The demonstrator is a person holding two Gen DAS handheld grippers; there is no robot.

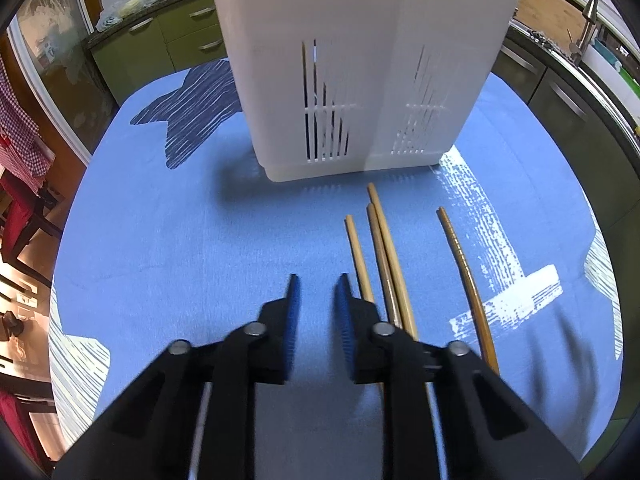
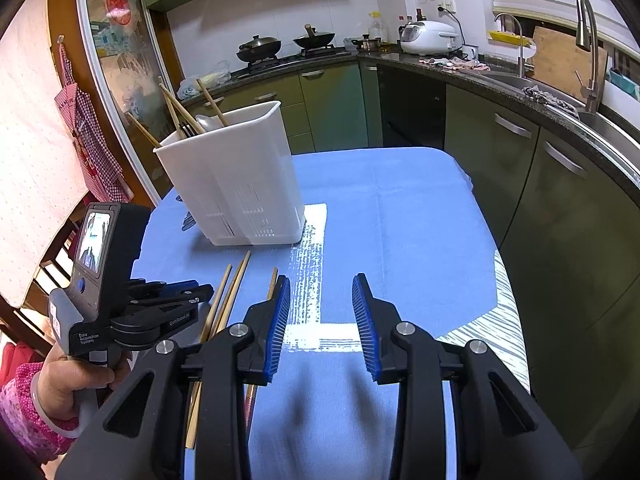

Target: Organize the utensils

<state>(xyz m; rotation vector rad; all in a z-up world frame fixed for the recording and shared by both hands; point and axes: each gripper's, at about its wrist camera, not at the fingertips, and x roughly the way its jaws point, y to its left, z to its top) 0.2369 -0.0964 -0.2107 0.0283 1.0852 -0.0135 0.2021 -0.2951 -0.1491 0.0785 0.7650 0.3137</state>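
Observation:
A white slotted utensil holder point(image 1: 352, 68) stands upright on the blue tablecloth; in the right wrist view point(image 2: 236, 184) it holds several chopsticks point(image 2: 180, 110) and a spoon. Several wooden chopsticks point(image 1: 386, 256) lie loose on the cloth in front of the holder, with a darker one point(image 1: 468, 280) apart to the right. My left gripper point(image 1: 316, 284) is open and empty, just left of the loose chopsticks; it also shows in the right wrist view point(image 2: 188, 292). My right gripper point(image 2: 322, 284) is open and empty above bare cloth, right of the loose chopsticks point(image 2: 228, 292).
The table point(image 2: 420, 200) is covered by a blue cloth with white and dark patches. Green kitchen cabinets point(image 2: 520, 168), a counter with a sink and tap point(image 2: 588, 44) stand to the right and behind. A chair point(image 1: 24, 216) stands at the left.

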